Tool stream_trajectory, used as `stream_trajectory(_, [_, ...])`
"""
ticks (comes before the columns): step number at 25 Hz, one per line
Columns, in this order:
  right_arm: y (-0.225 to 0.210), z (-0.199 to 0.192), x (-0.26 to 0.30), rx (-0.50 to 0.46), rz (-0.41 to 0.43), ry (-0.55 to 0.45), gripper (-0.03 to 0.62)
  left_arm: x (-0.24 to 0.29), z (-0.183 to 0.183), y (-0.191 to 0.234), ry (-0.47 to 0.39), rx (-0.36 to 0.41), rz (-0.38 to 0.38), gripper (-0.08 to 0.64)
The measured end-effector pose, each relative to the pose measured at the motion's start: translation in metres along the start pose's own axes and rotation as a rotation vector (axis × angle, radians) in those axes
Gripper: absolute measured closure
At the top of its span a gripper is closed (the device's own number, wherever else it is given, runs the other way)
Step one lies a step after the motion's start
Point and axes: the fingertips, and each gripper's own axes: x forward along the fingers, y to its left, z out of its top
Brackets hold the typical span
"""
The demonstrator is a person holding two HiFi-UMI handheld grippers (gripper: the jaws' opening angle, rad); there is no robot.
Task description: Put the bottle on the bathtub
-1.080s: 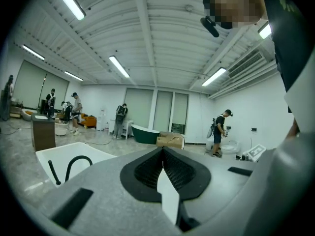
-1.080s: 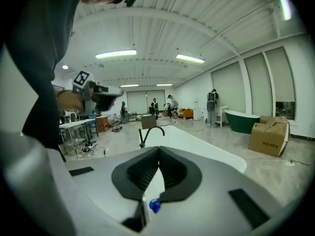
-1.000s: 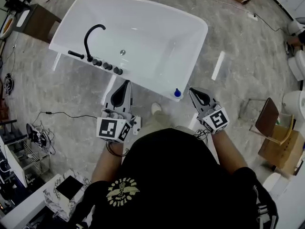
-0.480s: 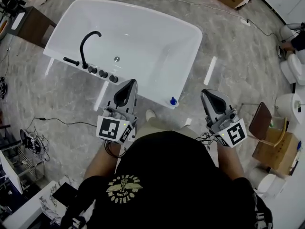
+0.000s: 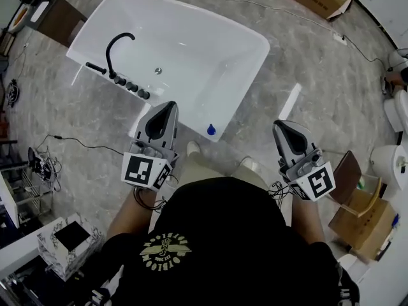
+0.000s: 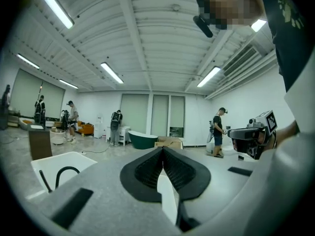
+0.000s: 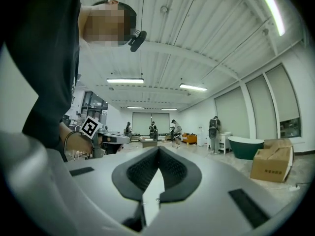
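Black faucet (image 5: 118,46): mounted on the left rim of the bathtub (image 5: 204,50), well apart from the bottle; no obstruction. Left claw (image 5: 169,106): jaws pressed together, nothing between them, near the tub's front edge. Bottle (image 5: 211,130): stands on the tub's near corner ledge, only its blue cap showing; judged placed. Probably light, rigid, smooth plastic; best gripped round the body below the cap. Right claw (image 5: 280,126): closed, empty, well clear.
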Motion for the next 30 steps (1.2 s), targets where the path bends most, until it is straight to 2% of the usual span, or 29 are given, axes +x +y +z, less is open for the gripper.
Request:
stream_trajectory(7, [-0.037,-0.01,-0.058,0.028,0.139,0.018,0.583,-0.017,0.008,-0.081,-0.021,-0.01,0.169,0.551])
stream_trajectory(12, [-0.055,-0.018,-0.067,0.072,0.221,0.012,0.583,-0.035,0.01,-0.118,-0.041,-0.025,0.295,0.551])
stream_trajectory(19, [-0.025,-0.007,-0.037,0.047,0.311,0.006,0.583,-0.077,0.015,-0.103,-0.066,-0.027,0.416,0.552])
stream_trajectory(30, [0.016,-0.009,-0.005,0.036,0.345,0.045,0.583,-0.101,0.02,-0.08,-0.092,-0.015,0.428,0.552])
